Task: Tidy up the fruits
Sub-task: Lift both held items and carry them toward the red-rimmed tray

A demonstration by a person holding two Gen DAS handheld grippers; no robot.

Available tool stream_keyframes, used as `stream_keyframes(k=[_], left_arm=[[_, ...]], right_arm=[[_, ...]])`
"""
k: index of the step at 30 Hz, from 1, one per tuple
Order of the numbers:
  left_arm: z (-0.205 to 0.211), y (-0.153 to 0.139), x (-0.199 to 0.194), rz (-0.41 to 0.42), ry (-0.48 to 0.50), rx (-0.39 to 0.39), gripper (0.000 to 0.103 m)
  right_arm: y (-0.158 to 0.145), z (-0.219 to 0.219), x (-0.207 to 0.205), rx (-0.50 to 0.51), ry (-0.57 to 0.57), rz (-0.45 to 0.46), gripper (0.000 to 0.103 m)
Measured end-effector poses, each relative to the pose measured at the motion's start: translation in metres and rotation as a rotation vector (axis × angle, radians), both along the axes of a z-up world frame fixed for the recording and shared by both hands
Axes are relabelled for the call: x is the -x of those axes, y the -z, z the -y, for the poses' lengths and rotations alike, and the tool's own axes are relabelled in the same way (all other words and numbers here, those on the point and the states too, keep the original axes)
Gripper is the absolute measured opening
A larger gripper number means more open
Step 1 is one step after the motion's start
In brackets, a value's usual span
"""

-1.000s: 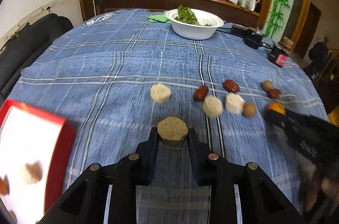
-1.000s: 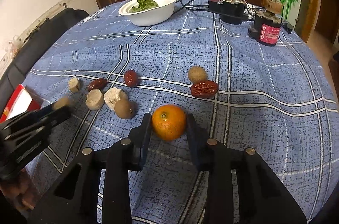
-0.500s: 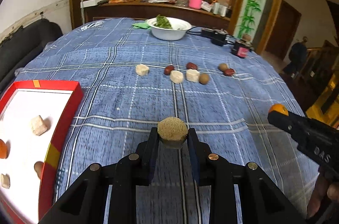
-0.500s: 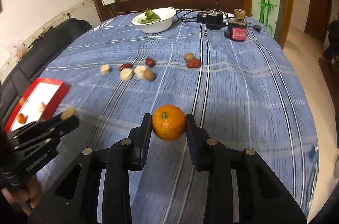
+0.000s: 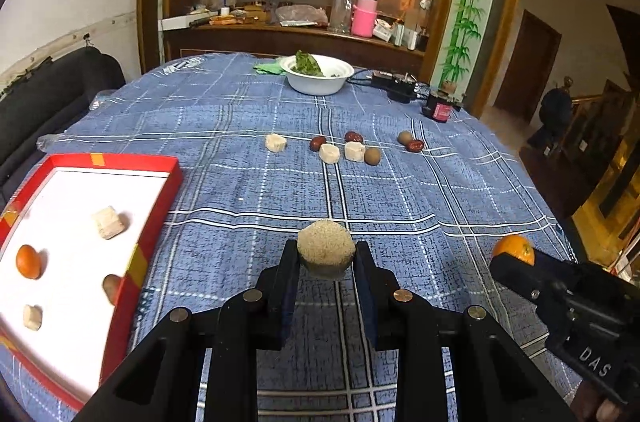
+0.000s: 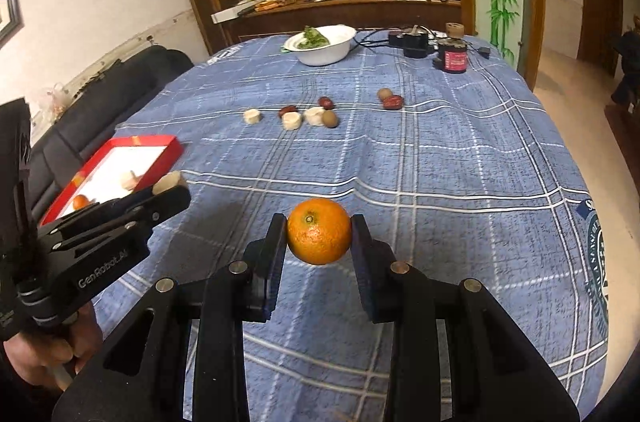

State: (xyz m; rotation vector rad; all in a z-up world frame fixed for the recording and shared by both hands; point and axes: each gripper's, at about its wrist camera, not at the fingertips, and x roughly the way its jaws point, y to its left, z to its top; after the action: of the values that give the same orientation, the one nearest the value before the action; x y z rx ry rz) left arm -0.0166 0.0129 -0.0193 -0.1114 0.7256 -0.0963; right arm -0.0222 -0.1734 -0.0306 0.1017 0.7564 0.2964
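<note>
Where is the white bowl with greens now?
In the left wrist view, the white bowl stands at the table's far end, beside a green cloth.

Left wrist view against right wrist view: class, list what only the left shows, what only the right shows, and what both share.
Only the left wrist view shows all four pieces lying in the red tray and the beige chunk's round, grainy top. Only the right wrist view shows the hand gripping the left tool and a printed emblem on the tablecloth. Both show the orange in the right tool, the white bowl and the loose fruit row.
</note>
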Motion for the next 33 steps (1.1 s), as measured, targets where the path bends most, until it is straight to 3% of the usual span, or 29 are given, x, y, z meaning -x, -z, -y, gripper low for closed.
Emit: stream_keyframes(k=[16, 24, 33], left_arm=[[-0.008, -0.019, 0.013, 0.026, -0.046, -0.083, 0.026], [-0.017, -0.007, 0.01, -0.016, -0.044, -0.074, 0.026], [-0.049, -0.015, 0.014, 0.021, -0.112, -0.032, 0.026]], right_arm=[[-0.008, -0.017, 0.007, -0.098, -0.111, 0.05, 0.031], [-0.002, -0.04, -0.003, -0.09, -0.192, 0.039, 0.031], [0.002, -0.076, -0.017, -0.08, -0.271, 0.007, 0.031]])
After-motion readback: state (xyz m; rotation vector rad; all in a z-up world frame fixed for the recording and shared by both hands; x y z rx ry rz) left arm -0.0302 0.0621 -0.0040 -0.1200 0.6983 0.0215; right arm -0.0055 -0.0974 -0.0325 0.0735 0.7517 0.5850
